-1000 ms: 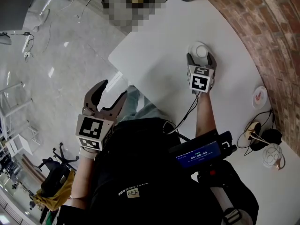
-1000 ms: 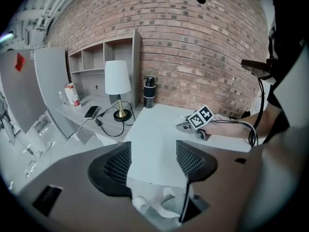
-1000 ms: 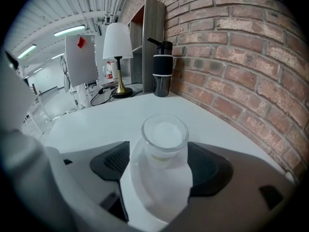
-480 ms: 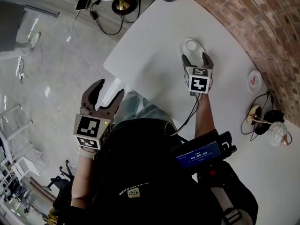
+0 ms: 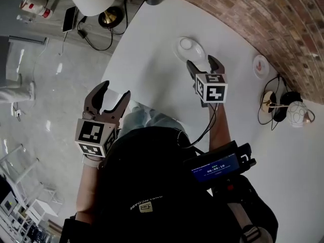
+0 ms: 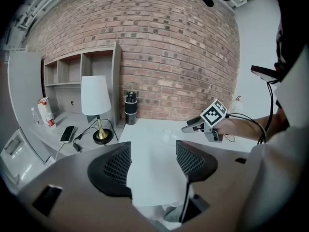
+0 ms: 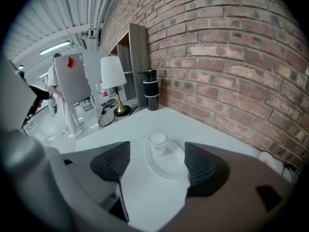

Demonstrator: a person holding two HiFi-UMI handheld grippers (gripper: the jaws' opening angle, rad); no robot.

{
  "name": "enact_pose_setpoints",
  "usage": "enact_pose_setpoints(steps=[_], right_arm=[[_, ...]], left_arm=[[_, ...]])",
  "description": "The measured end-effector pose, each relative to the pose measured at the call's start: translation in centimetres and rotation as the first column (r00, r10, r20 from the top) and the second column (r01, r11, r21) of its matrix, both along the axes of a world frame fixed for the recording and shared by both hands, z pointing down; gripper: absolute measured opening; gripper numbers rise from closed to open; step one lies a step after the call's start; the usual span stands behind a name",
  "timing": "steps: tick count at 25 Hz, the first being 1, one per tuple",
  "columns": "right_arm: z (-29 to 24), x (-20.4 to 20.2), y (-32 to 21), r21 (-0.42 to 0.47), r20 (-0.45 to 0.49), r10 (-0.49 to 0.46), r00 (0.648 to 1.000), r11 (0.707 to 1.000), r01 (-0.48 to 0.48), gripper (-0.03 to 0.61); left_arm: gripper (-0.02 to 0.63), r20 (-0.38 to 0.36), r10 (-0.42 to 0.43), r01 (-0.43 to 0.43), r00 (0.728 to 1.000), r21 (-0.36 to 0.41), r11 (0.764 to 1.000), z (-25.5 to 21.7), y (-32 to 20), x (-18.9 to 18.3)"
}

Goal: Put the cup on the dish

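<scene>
I see the cup point(image 7: 158, 142) upright, mouth up, long axis vertical, at 11 o'clock on the dish point(image 7: 172, 168). My right gripper point(image 5: 202, 65) and left gripper point(image 6: 153, 151) are spread wide, holding nothing.

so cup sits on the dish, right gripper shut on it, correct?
Not quite. The cup does sit on the dish, but the right gripper is open, its jaws apart and short of the cup, as the right gripper view shows.
</scene>
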State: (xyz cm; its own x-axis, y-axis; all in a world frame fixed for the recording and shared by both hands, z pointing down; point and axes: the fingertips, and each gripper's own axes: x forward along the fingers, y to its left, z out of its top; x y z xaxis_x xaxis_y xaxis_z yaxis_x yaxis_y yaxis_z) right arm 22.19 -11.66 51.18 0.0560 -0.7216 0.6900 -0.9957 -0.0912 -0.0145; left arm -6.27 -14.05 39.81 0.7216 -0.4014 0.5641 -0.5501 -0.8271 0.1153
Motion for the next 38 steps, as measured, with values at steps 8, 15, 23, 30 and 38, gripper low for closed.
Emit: enact_pose_setpoints(steps=[8, 15, 23, 30, 38], right_arm=[[-5.5, -0.2, 2.9, 0.086, 0.017, 0.087, 0.996, 0.992, -0.088, 0.313], [-10.0, 1.2, 5.5, 0.174, -0.043, 0.194, 0.980, 0.967, -0.184, 0.241], [-14.9, 1.3, 8.1, 0.282, -0.066, 0.271, 0.960, 0.928, -0.242, 0.174], [-19.1, 1.2, 9.9, 0.378, -0.093, 0.326, 0.941, 0.885, -0.270, 0.133], [-22.6, 1.2, 11.7, 0.477, -0.076, 0.364, 0.928, 0.831, -0.286, 0.133]], left_arm=[[0.296, -0.054, 0.133, -0.132, 0.990, 0.033, 0.991, -1.4, -1.2, 3.0], [0.296, -0.089, 0.241, -0.237, 0.966, 0.060, 0.970, -2.7, -1.8, 6.3], [0.296, -0.134, 0.349, -0.339, 0.928, 0.090, 0.937, -4.3, -1.4, 9.8], [0.296, -0.188, 0.411, -0.400, 0.892, 0.092, 0.912, -6.1, -0.5, 12.6], [0.296, -0.249, 0.476, -0.461, 0.844, 0.120, 0.879, -8.6, 1.0, 15.8]])
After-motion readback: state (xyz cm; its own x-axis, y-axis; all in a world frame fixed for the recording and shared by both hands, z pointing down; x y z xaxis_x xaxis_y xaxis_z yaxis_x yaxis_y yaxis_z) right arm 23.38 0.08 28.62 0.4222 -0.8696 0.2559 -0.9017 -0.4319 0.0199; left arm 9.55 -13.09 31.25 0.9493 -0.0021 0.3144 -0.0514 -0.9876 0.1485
